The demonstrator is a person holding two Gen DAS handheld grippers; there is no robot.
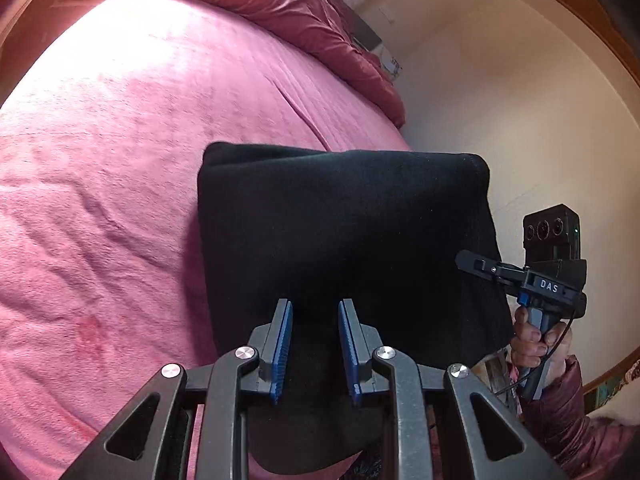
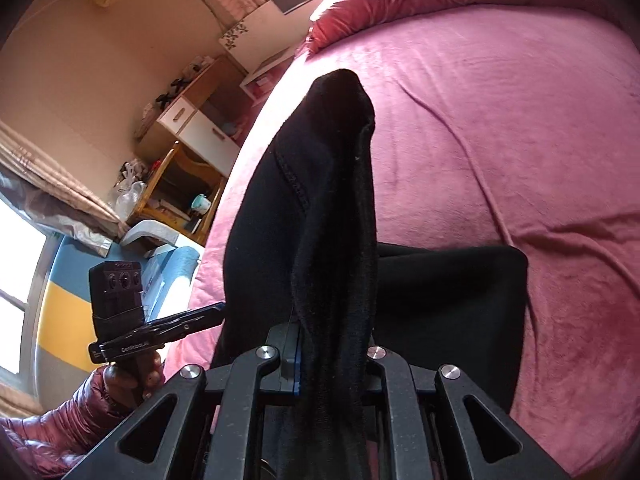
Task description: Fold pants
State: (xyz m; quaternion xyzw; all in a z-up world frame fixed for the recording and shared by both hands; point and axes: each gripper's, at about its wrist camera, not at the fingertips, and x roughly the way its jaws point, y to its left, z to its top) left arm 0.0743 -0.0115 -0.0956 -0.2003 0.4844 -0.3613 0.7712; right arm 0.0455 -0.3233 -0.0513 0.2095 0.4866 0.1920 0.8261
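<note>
daylight glare on bedspread, fisheye-bent edges; slight blur

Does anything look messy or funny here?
Nothing is spilled or broken. The black pants are only half folded: one bunched end stands up, pinched in the right gripper, the rest lying on the wrinkled pink blanket.

Right tongs' pads buried in black pants; grip unclear.

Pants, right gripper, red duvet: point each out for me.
pants (image 1: 340, 220): left wrist view, flat top panel.
right gripper (image 1: 476, 264): left wrist view, tips at pants edge.
red duvet (image 1: 288, 12): left wrist view, bunched middle.
</note>
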